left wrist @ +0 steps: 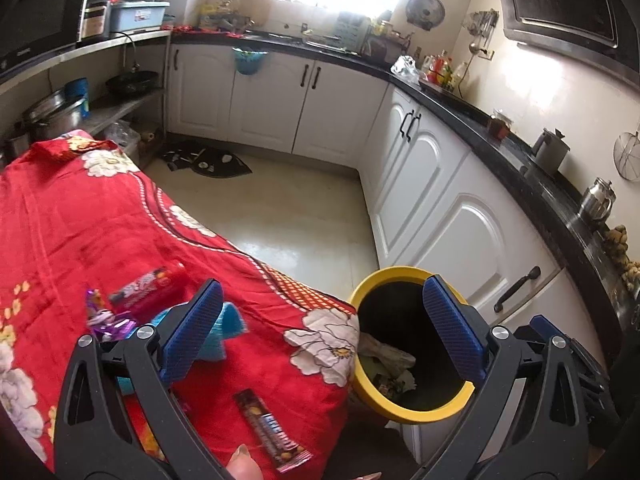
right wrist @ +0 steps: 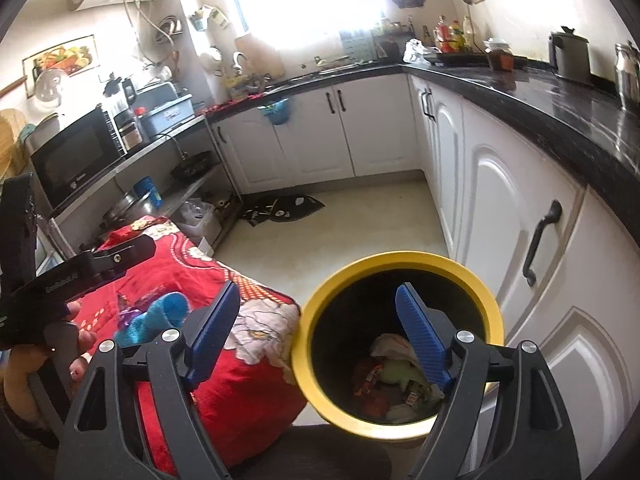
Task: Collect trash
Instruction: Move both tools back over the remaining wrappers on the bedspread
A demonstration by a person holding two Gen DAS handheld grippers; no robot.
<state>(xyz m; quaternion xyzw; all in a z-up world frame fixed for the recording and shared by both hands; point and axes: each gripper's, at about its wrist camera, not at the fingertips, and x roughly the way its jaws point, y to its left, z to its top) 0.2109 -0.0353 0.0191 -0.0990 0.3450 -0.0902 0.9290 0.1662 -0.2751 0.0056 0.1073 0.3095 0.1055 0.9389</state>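
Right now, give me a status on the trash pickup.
Both grippers open, empty: left gripper, right gripper. Wrappers still on red blanket. Yellow bin part-filled, nothing blocking.

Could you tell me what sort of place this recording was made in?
A home kitchen, most likely: a black countertop runs over white cabinets, a microwave sits on a shelf, and a kettle stands on the counter.

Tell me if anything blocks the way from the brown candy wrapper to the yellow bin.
Nothing visible does: the brown wrapper lies on the red cloth near its edge, and the bin stands open beside it.
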